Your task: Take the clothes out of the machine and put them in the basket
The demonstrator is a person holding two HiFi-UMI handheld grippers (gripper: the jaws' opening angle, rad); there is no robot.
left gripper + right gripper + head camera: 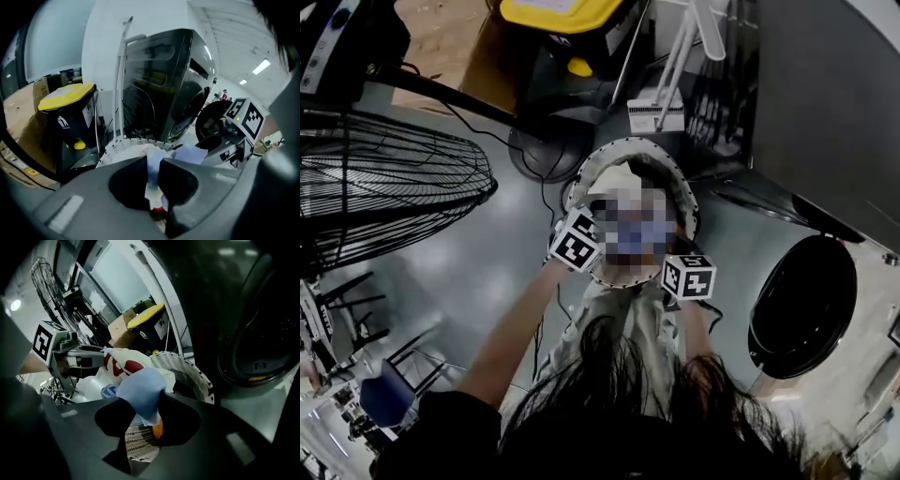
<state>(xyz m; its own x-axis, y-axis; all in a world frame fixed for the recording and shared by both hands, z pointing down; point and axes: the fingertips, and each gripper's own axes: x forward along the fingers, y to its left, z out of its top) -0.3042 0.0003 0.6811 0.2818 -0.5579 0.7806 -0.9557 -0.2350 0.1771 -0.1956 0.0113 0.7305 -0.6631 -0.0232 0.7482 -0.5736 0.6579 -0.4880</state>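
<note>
A glossy grey floor (487,253) fills the room, crowded round its edges. The head view alone gives the layout: a white woven basket (682,187) stands in the middle, a big black fan (384,187) lies off to its left, and a black bin (562,19) with a yellow lid and a cardboard box (441,37) sit beyond it. The washing machine (802,305), with its round dark door, is close on its right. In that view both marker cubes (577,239) hang over the basket's near rim, but the fingers are not visible there. The left gripper (157,161) view shows its fingers closed narrow on a white cloth (154,171), pale bluish there with a spot of red low down. The right gripper (147,401) view shows its fingers pinched on a light blue cloth (140,387). It also shows that the white cloth carries red marks and drapes across the basket's mouth. Both pieces hang bunched together above the basket, not in the machine. The bin bears a white pictogram and a pale label, too small to read; the only other print is the square markers. Open floor lies left of the basket toward the fan, while the machine side is tight.
</note>
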